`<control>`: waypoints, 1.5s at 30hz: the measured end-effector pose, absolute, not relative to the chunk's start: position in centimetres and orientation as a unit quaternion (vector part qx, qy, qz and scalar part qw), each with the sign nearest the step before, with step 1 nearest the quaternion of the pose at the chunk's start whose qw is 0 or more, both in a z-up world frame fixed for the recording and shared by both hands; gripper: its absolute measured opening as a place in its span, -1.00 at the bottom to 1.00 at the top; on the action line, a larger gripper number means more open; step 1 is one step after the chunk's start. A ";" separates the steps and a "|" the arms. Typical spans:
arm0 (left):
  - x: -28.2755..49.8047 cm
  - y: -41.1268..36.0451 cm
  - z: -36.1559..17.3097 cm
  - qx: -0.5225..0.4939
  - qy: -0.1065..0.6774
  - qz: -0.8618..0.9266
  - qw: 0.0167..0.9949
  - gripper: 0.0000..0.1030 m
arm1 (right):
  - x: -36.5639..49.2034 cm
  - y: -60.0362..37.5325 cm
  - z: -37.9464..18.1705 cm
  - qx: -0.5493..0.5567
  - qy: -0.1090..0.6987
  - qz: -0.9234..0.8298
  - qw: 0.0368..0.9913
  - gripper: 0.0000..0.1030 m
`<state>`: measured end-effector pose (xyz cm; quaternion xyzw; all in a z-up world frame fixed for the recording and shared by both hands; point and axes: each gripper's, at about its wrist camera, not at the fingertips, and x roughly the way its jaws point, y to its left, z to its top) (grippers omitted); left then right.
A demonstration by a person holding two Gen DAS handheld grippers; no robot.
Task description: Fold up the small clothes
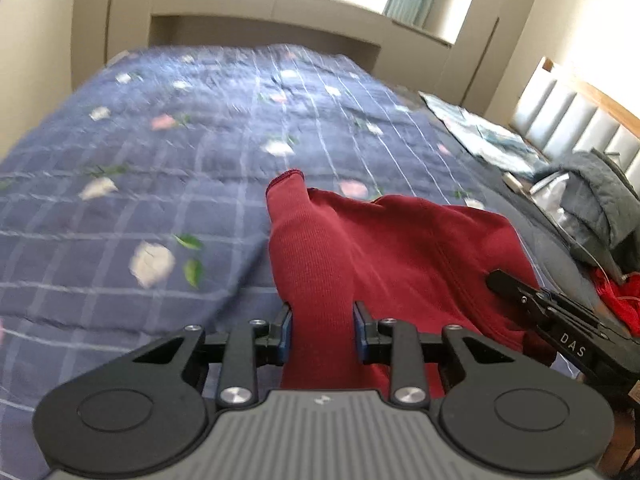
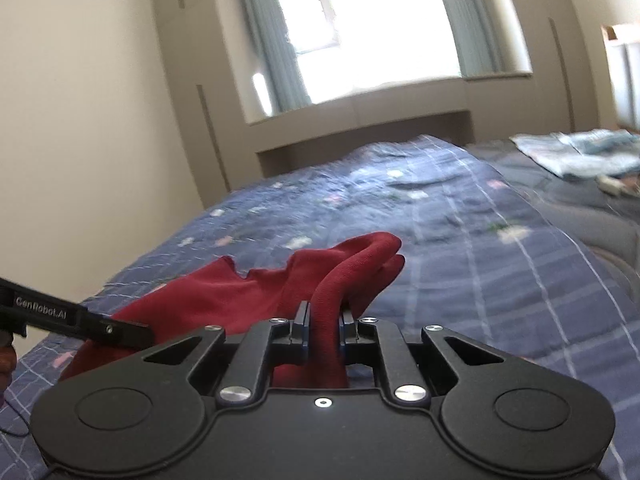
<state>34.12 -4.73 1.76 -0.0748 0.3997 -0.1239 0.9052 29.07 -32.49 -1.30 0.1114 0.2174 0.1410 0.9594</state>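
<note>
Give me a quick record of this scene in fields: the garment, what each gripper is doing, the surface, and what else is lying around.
garment: dark red knitted garment, bunched, partly lifted
left gripper: shut on a fold of the red cloth
right gripper: shut on another fold of the same garment
surface: blue checked floral quilt on a bed
other things: grey quilted jacket and pale folded cloth at the bed's right side

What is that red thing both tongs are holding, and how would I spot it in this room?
Start at the big bed with the blue checked floral quilt under the window. At its near edge, a dark red knit garment is pinched between the left tongs and the right tongs. It is the only plain, deep red cloth there; the pale folded fabric and grey bundle lie off to the right.
</note>
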 end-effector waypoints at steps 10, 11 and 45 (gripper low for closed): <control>34.5 4.9 3.9 -0.063 0.369 -0.042 0.927 -0.37 | 33.7 -22.4 -0.1 0.106 0.214 0.212 0.948 -0.75; 34.6 5.9 3.7 -0.064 0.369 -0.034 0.927 -0.37 | 34.1 -21.2 -0.3 0.104 0.218 0.217 0.946 -0.76; 29.2 9.8 2.6 -0.100 0.342 0.019 0.934 0.88 | 30.0 -17.6 0.8 0.050 0.223 0.182 0.956 0.58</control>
